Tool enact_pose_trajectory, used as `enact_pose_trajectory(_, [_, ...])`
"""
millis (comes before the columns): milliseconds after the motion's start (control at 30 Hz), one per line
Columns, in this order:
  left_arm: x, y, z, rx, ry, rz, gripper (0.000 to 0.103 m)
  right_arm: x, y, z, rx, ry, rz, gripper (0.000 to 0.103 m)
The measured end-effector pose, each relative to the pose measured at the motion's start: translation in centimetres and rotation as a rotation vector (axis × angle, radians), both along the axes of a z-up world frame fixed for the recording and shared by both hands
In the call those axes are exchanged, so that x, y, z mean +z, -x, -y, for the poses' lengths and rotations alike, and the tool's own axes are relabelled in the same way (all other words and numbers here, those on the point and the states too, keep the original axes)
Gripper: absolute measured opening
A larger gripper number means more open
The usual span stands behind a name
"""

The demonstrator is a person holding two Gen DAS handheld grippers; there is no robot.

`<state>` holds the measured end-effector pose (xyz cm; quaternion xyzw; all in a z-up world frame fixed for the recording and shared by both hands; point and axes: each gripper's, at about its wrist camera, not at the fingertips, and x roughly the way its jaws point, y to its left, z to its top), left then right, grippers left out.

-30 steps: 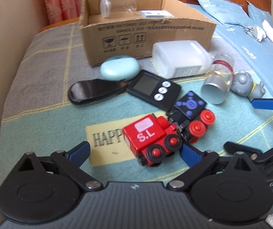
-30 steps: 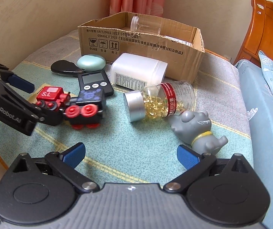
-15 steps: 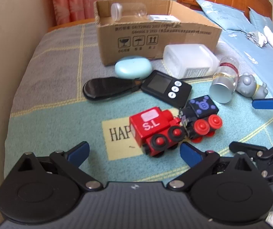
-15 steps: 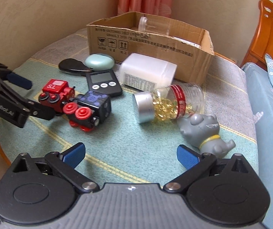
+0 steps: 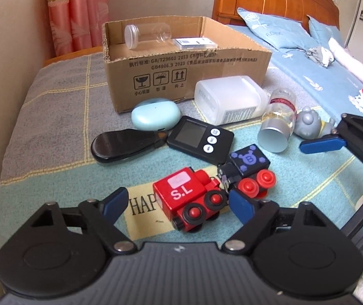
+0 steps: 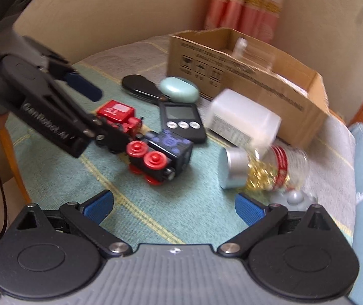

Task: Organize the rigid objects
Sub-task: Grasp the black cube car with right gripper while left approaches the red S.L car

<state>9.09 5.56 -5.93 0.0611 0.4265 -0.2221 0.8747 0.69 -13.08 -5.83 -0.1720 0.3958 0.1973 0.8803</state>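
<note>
On the blanket-covered bed (image 5: 54, 106), toward twelve o'clock in the left wrist view, sits the open cardboard box (image 5: 181, 76), holding a clear lidded jar (image 5: 147, 35) lying on its side and a flat white packet (image 5: 195, 42). Just in front of the box, at about one o'clock, a white plastic bottle (image 5: 229, 103) lies on its side, and a capsule jar (image 5: 279, 124) with a silver cap lies just beside it, its cap end toward the camera. A grey toy animal (image 5: 308, 124) lies against the far side of that jar, at two o'clock. At eleven o'clock a black oval case (image 5: 125, 146) lies flat, with a pale teal pebble-shaped case (image 5: 156, 117) between it and the box. A black digital timer (image 5: 200, 139) rests near the centre. Below it a black toy wagon (image 5: 247, 170) with red wheels stands coupled to a red toy engine (image 5: 189, 198) marked S.L. The left gripper (image 5: 179, 207) has its fingers spread wide on either side of the red engine, holding nothing. The right gripper (image 6: 175, 207) hangs at six o'clock in its own blurred view, fingers wide apart and empty, with the wagon just ahead of them.
</note>
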Motion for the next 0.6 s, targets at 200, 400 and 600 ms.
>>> enact_pose_trajectory(200, [-0.3,-0.5,-0.6,0.011,0.088,-0.048,0.064,0.4,-0.7,-2.0,0.144,0.062,0.045,0.103])
enact_pose_trajectory(400, [-0.3,-0.6,-0.6,0.016,0.094,-0.057,0.065,0.4,-2.4,-3.3,0.275,0.12,0.082,0.103])
enact_pose_trajectory(600, [-0.1,-0.7,-0.5,0.018,0.078,-0.059,0.065,-0.2,-4.2,-3.7,0.354,0.101,0.045,0.089])
